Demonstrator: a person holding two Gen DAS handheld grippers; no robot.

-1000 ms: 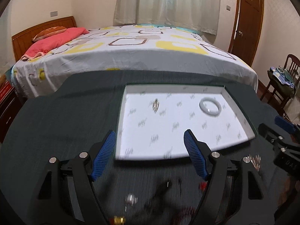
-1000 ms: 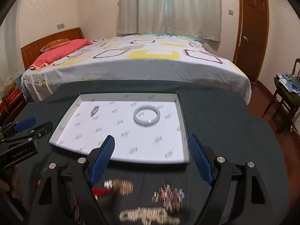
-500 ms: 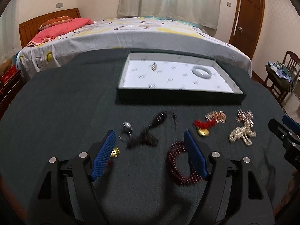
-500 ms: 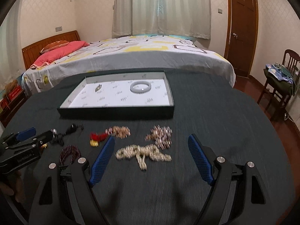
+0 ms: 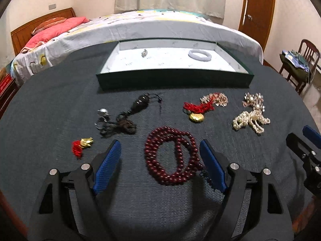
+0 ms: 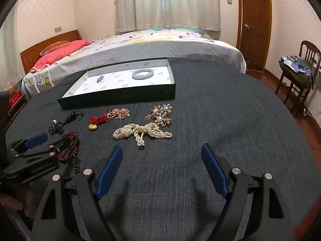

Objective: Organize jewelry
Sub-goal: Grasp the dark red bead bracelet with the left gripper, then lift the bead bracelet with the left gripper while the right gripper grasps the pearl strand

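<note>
We see a round table [image 6: 220, 120] under dark cloth, with a bed [image 6: 160, 46] and door [image 6: 253, 20] behind. Jewelry [image 5: 172, 156] lies loose before the tray [image 5: 172, 78]. Our left gripper [image 5: 160, 160], just widened, and right gripper [image 6: 161, 164] stand apart, holding nothing.

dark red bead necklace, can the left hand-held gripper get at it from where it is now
Probably yes. The left hand-held gripper is open, and the dark red bead necklace lies flat on the table cloth right between its fingers, with nothing on top. The black cord piece and the gold charm lie clear of it.
</note>
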